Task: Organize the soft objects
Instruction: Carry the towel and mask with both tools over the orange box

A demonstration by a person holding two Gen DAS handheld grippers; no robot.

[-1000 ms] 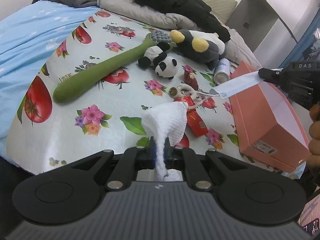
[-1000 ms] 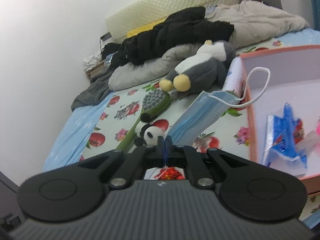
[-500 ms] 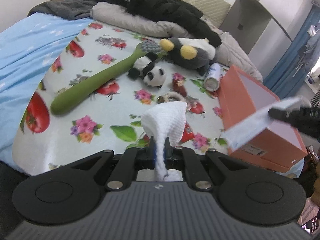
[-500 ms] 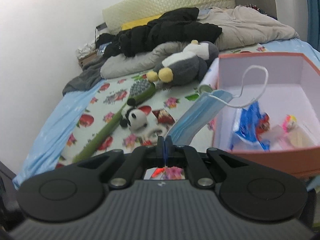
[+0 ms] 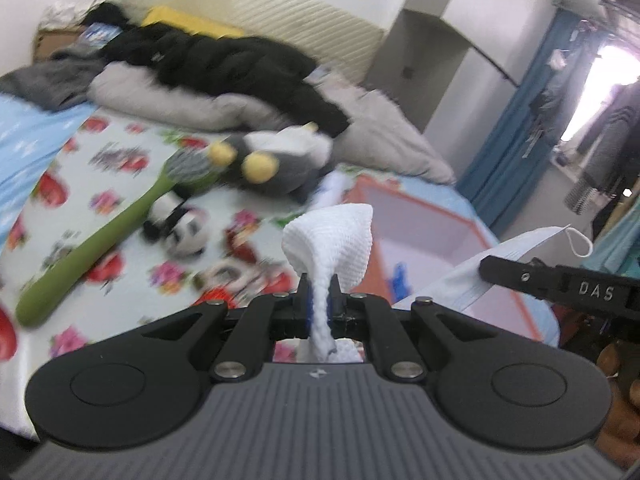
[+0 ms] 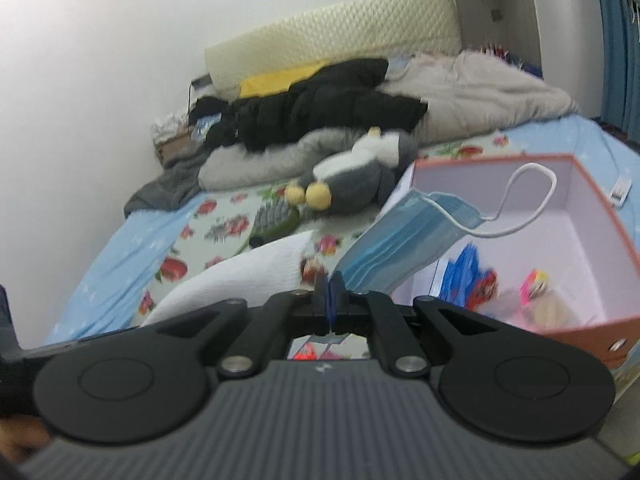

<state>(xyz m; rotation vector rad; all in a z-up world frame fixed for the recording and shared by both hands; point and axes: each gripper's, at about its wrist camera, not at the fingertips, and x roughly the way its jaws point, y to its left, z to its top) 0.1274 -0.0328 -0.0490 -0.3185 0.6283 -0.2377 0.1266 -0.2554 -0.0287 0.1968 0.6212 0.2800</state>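
My left gripper [image 5: 320, 282] is shut on a white knitted cloth [image 5: 334, 236] and holds it above the bed, near the orange box [image 5: 424, 224]. My right gripper [image 6: 330, 280] is shut on a blue face mask [image 6: 404, 240], held above the near corner of the open orange box [image 6: 576, 216]. The mask also shows at the right of the left wrist view [image 5: 480, 268]. The white cloth shows at the left of the right wrist view [image 6: 248, 276]. A grey penguin plush [image 6: 356, 176], a panda plush [image 5: 180, 228] and a green brush plush [image 5: 100, 240] lie on the fruit-print sheet.
The box holds a blue packet [image 6: 468, 272] and small colourful items [image 6: 536, 284]. Black clothes [image 6: 312, 112] and grey bedding [image 6: 472, 92] are piled at the head of the bed. A blue curtain [image 5: 516, 120] hangs at the right.
Both grippers have moved toward the orange box with their loads. The left gripper has swung right and now sits beside the right one. The mask now hangs over the box's near corner.
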